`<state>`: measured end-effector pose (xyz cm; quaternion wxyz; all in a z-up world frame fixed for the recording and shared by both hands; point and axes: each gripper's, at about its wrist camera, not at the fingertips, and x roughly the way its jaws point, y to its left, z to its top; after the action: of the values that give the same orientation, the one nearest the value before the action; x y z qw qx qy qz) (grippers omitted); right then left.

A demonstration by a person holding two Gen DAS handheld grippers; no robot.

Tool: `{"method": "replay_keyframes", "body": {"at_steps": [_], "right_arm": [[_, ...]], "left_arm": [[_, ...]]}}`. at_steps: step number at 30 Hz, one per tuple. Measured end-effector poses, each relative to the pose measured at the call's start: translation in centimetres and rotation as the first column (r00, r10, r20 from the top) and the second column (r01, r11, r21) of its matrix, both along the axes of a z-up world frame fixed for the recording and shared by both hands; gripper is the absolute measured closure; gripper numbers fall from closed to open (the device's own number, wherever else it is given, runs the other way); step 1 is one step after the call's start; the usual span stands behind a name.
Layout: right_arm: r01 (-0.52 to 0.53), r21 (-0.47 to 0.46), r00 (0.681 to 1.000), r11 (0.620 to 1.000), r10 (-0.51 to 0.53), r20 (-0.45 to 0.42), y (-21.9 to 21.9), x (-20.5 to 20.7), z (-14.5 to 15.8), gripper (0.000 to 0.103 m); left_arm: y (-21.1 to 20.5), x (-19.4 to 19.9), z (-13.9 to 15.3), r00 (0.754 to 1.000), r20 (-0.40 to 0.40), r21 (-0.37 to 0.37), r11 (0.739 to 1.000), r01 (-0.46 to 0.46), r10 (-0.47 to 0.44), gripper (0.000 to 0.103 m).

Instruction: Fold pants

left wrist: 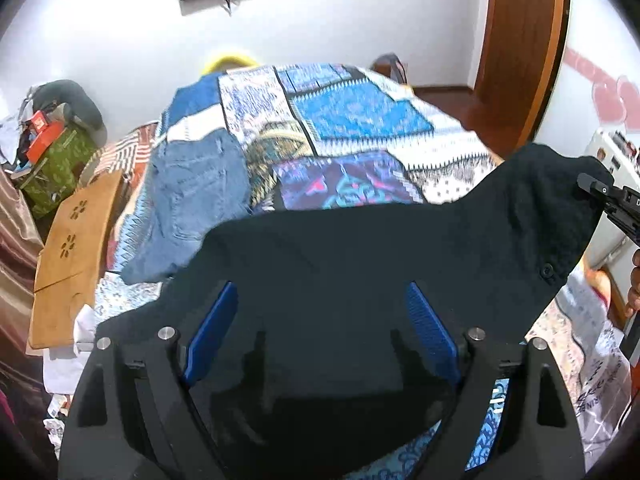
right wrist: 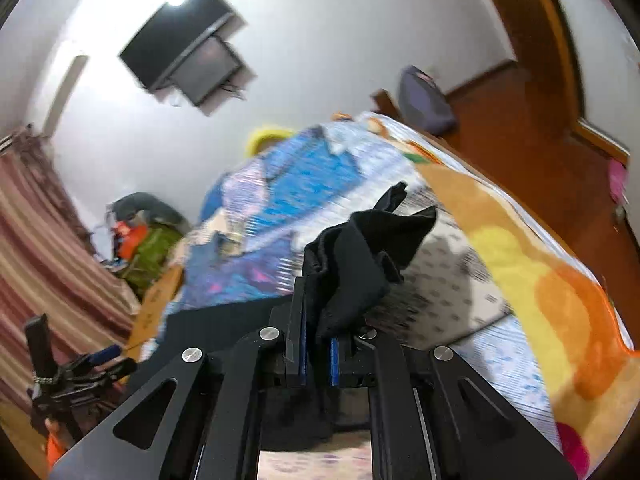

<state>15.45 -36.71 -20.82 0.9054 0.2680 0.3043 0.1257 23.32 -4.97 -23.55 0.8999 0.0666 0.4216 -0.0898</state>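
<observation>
Black pants point(left wrist: 360, 248) hang stretched in front of the left wrist camera, above a bed. My left gripper point(left wrist: 320, 320) is open, its blue pads point(left wrist: 212, 332) wide apart with the black cloth spread across them. My right gripper point(right wrist: 318, 344) is shut on a bunched corner of the black pants point(right wrist: 360, 256), which sticks up between its blue pads. The right gripper also shows at the right edge of the left wrist view point(left wrist: 612, 196), pinching the raised corner of the pants.
The bed carries a blue patchwork quilt point(left wrist: 340, 120) and an orange and yellow blanket point(right wrist: 540, 264). Folded blue jeans point(left wrist: 196, 200) lie on the quilt at left. A wooden board point(left wrist: 72, 248) and cluttered bags point(left wrist: 52, 152) stand left. A wooden door point(left wrist: 516, 52) is right.
</observation>
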Motion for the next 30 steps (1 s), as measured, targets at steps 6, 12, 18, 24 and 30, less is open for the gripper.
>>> {"method": "replay_keyframes", "body": {"at_steps": [6, 12, 18, 24, 30], "right_arm": [[-0.102, -0.012, 0.991, 0.995, 0.103, 0.083, 4.7, 0.8, 3.1, 0.096], [-0.229, -0.042, 0.968, 0.973, 0.232, 0.092, 9.8, 2.2, 3.8, 0.096], [-0.358, -0.082, 0.932, 0.93, 0.361, 0.038, 15.4, 3.2, 2.1, 0.096], [-0.508, -0.147, 0.861, 0.849, 0.498, -0.1, 21.0, 3.1, -2.2, 0.095], [-0.576, -0.208, 0.815, 0.79, 0.54, -0.207, 22.9, 2.4, -4.6, 0.08]], "left_arm": [[2.5, -1.5, 1.8, 0.998, 0.047, -0.041, 0.999, -0.031, 0.033, 0.016], [5.0, -2.9, 2.5, 0.995, 0.076, -0.064, 0.996, -0.061, 0.066, 0.016], [8.5, -3.7, 2.7, 0.988, 0.08, -0.116, 0.986, -0.122, 0.132, 0.016], [10.3, -4.0, 1.8, 0.984, 0.047, -0.115, 0.979, -0.168, 0.175, 0.016], [10.1, -4.0, 1.3, 0.984, 0.037, -0.101, 0.98, -0.169, 0.174, 0.016]]}}
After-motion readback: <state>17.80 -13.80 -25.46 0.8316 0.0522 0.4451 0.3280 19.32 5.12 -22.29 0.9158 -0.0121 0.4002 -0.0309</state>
